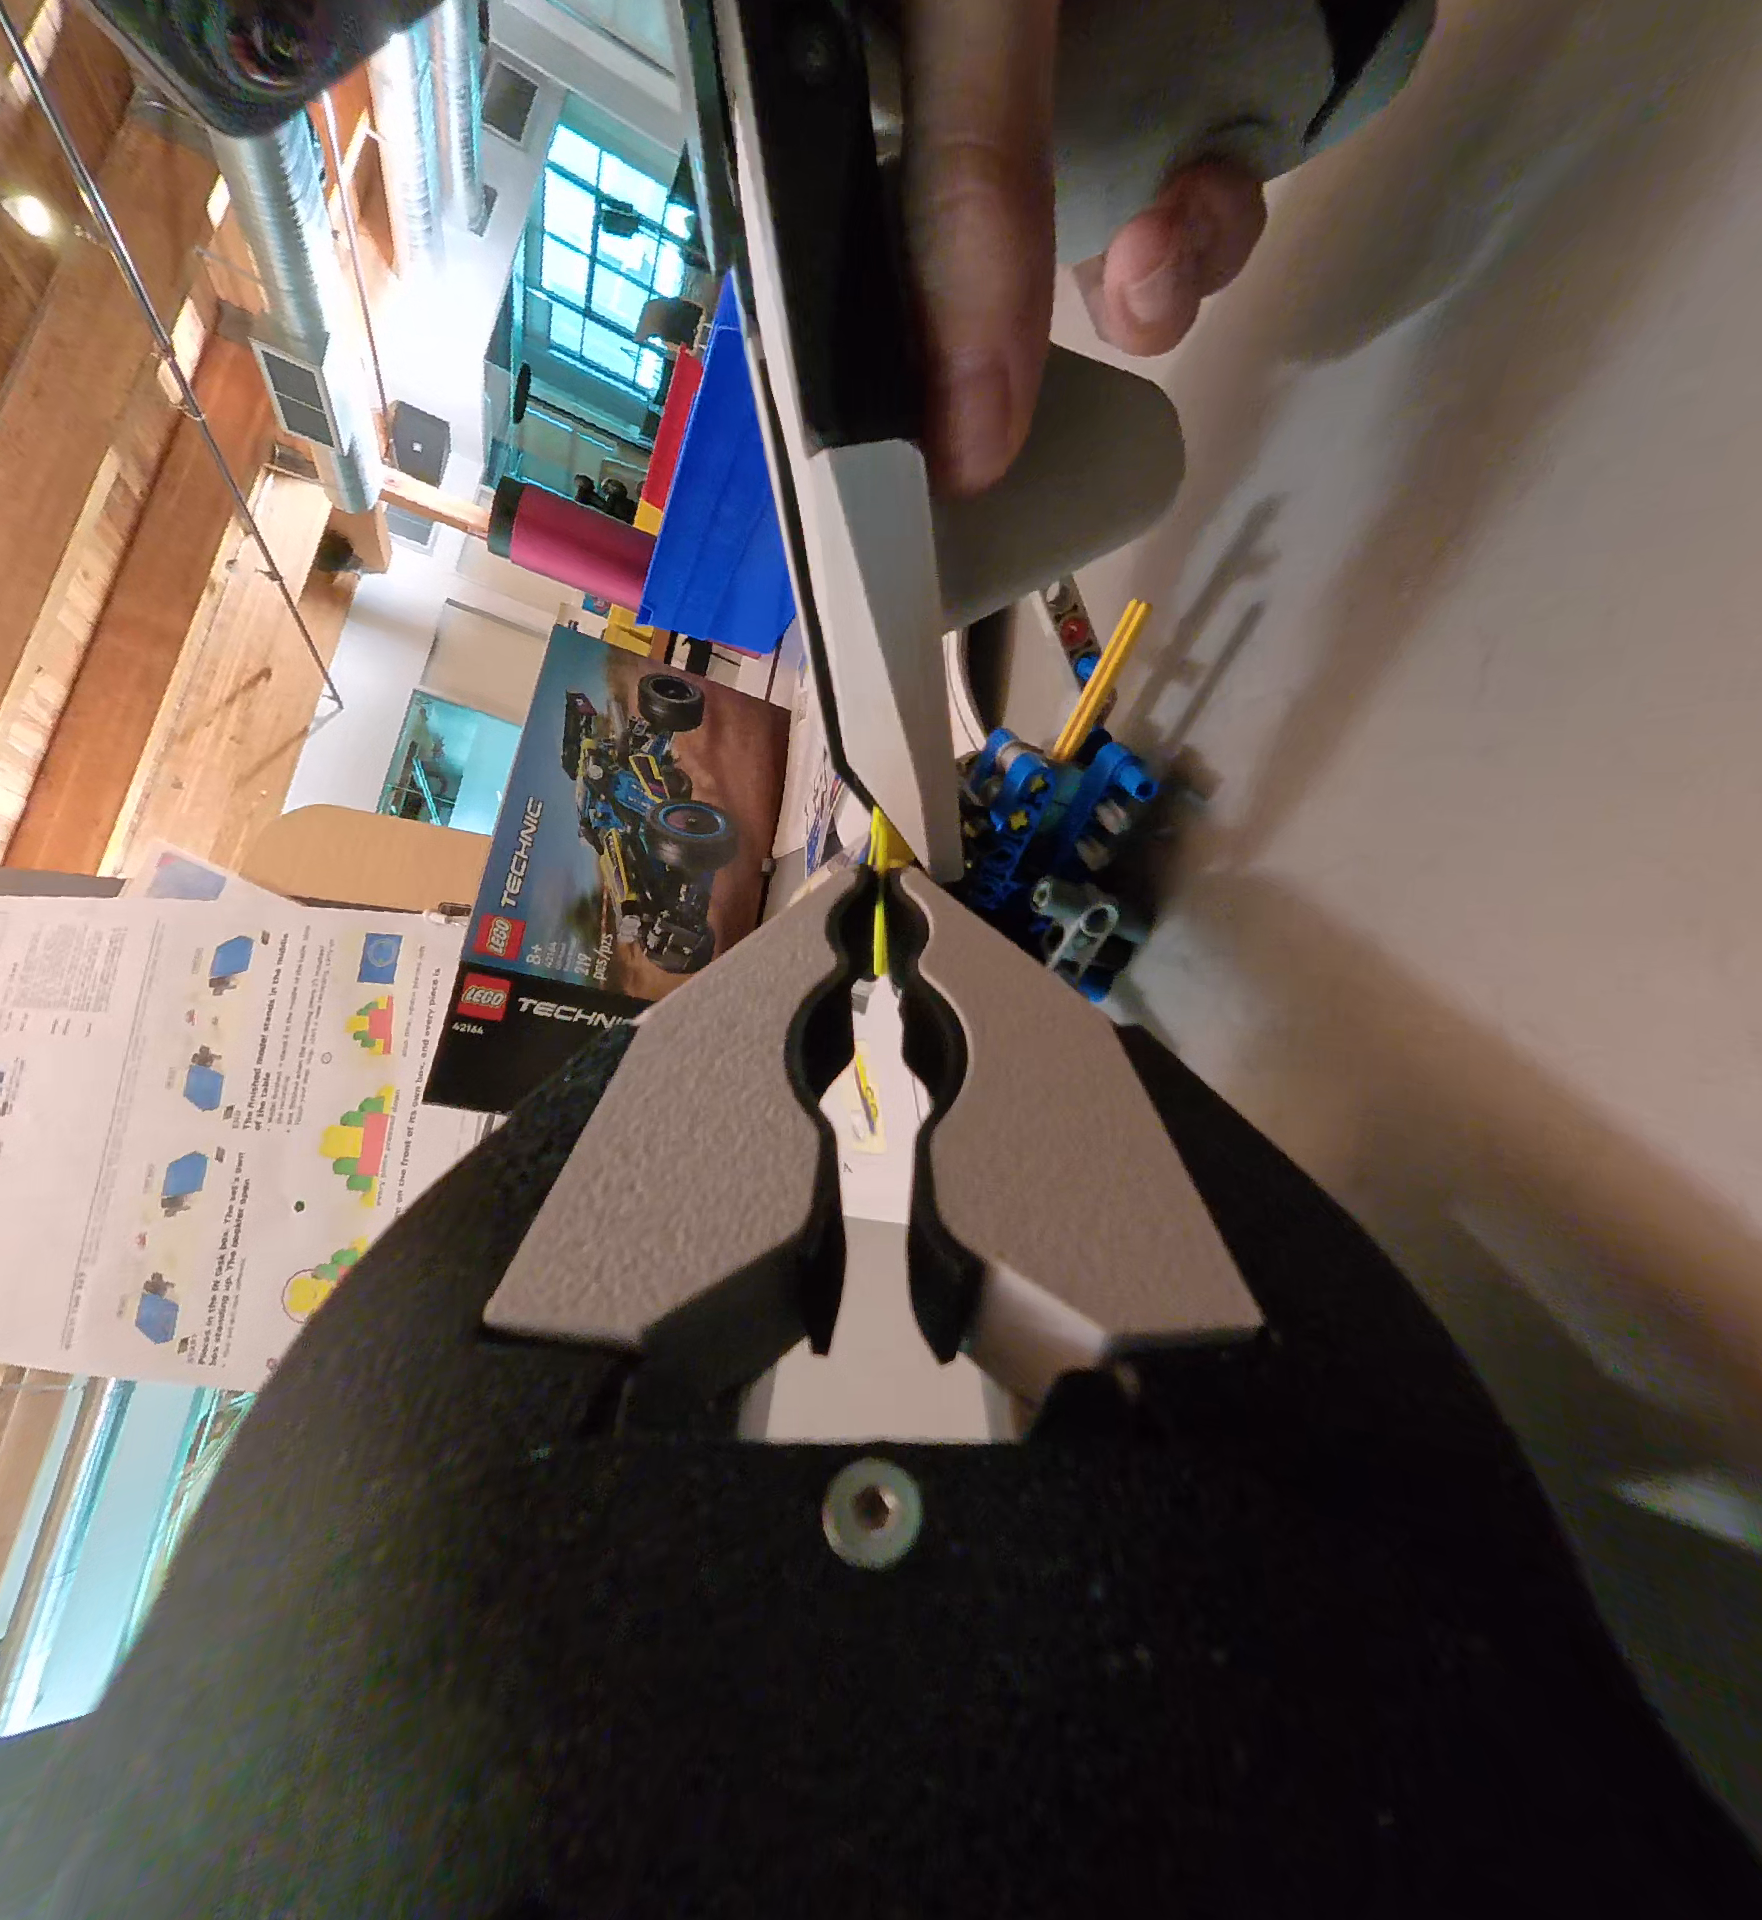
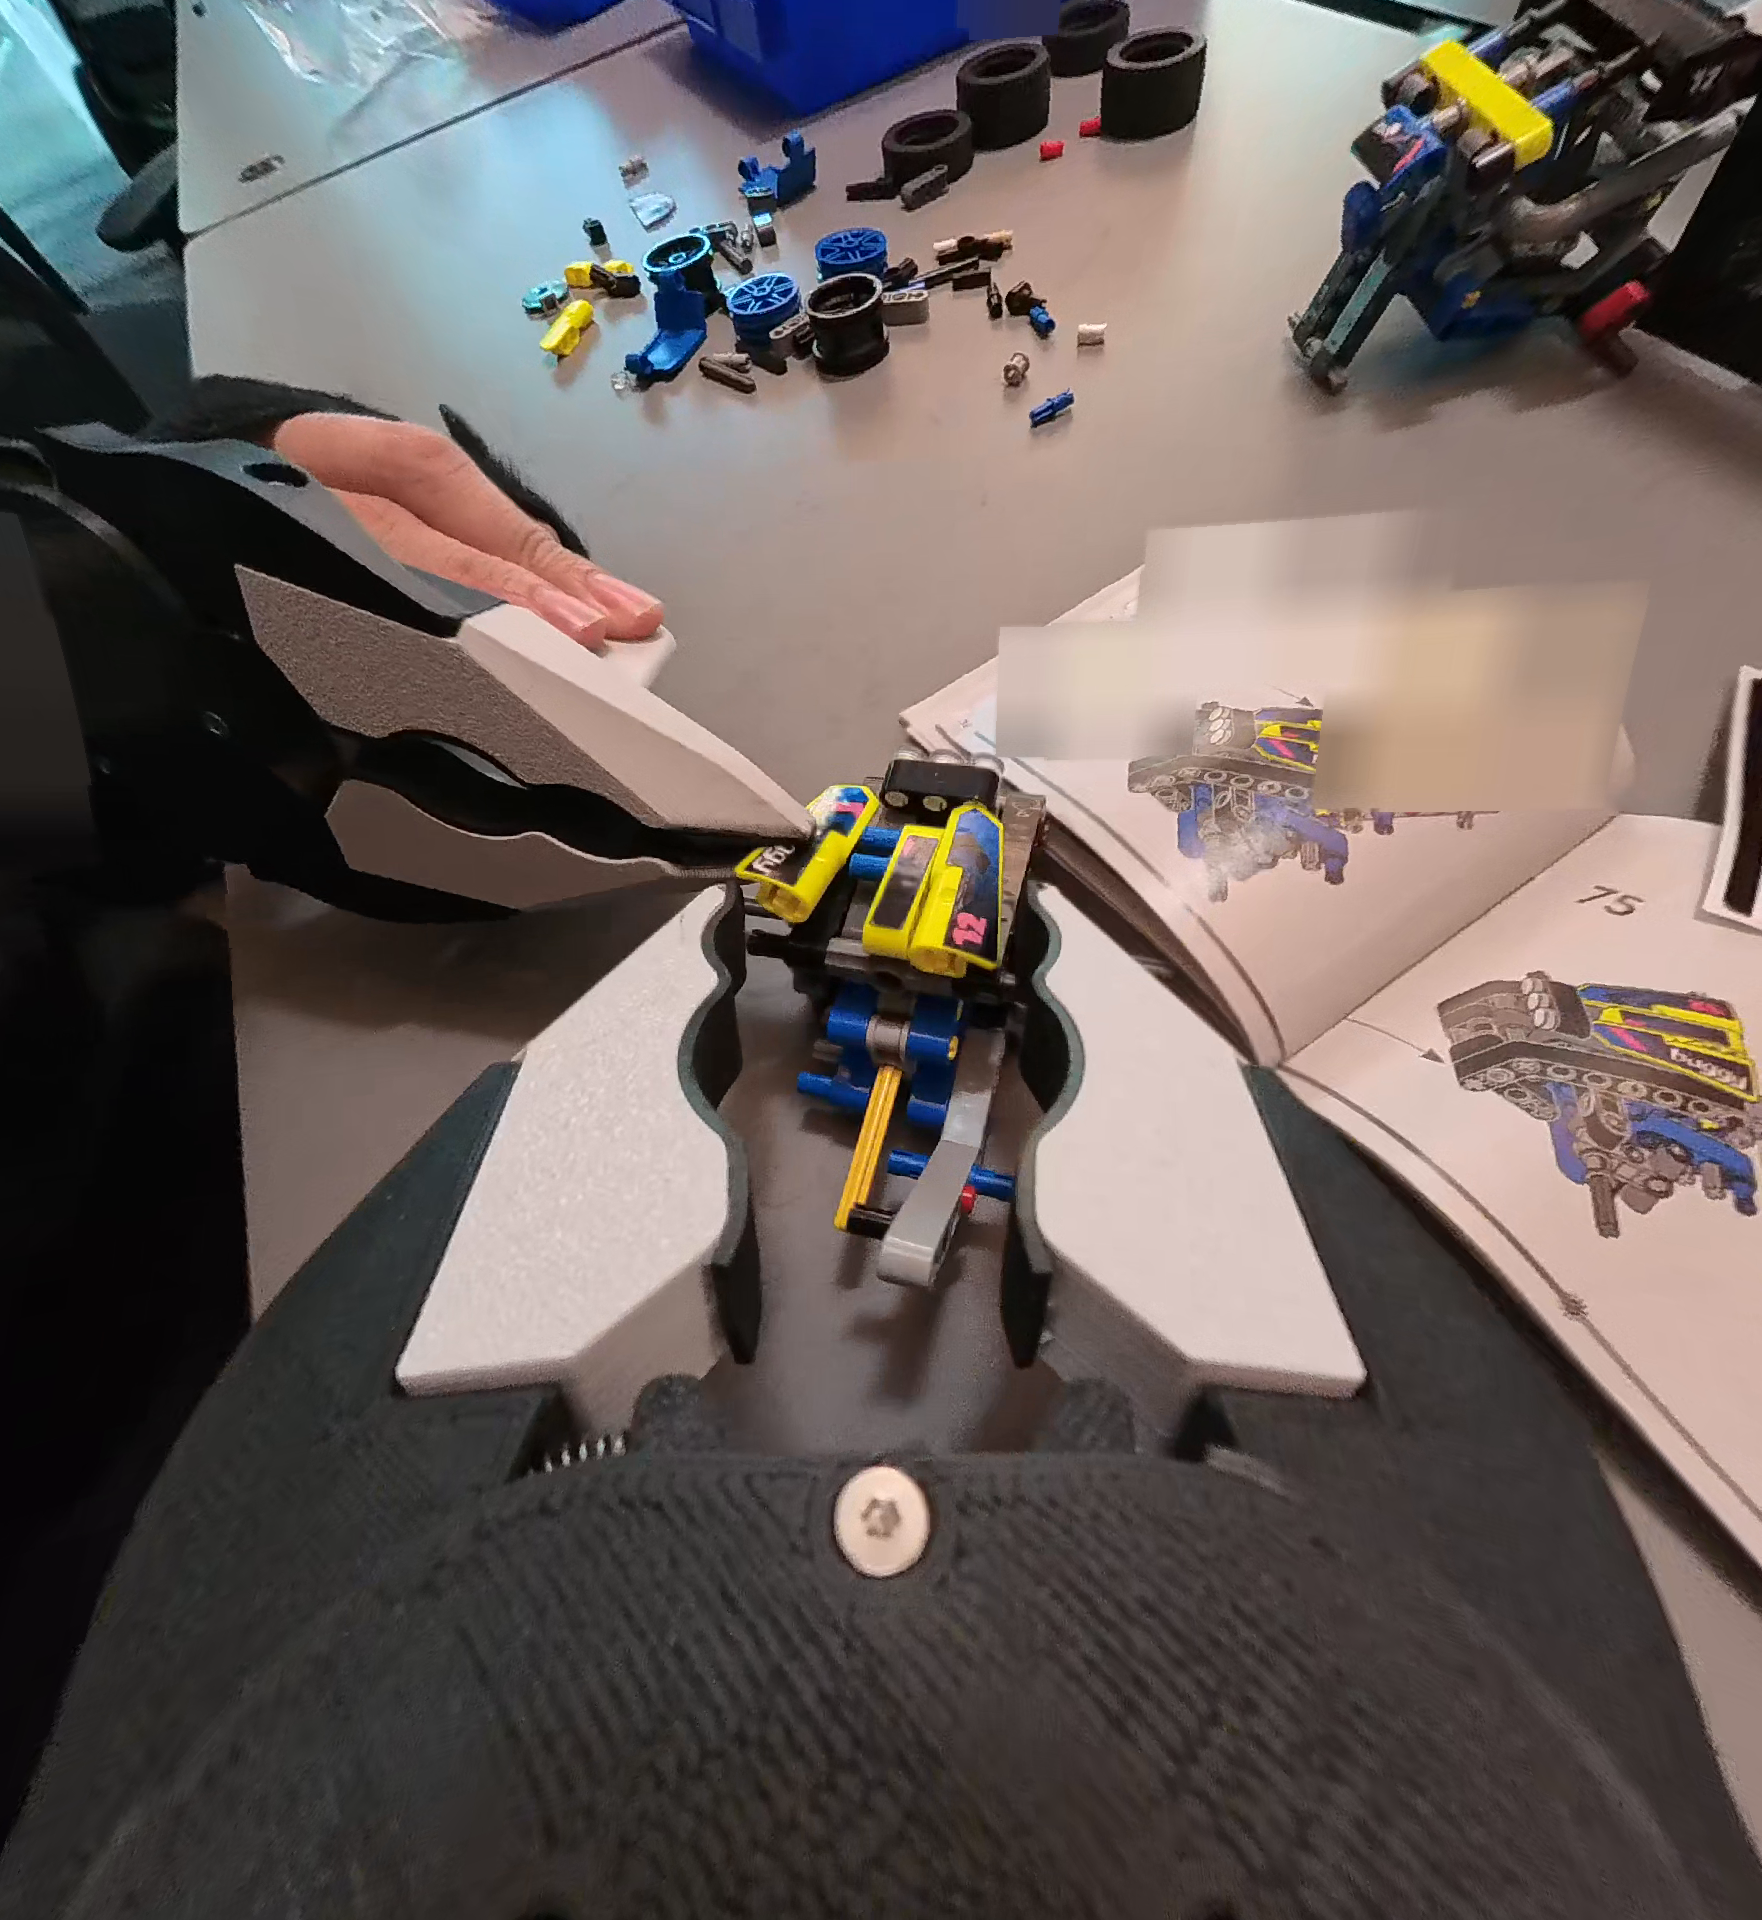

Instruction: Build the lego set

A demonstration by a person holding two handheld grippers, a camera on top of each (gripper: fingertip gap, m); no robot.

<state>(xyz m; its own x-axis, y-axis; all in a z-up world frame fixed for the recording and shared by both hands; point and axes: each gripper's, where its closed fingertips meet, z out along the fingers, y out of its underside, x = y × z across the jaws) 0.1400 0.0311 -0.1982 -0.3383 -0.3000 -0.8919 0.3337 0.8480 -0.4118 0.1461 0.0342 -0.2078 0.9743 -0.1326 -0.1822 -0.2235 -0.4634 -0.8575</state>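
Open booklet [image 2: 1376, 1039] beside right gripper [image 2: 882, 914]

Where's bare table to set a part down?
Free: the grey strip between the loose parts pile and the open booklet. Crowded: around the small model, where both tools meet.
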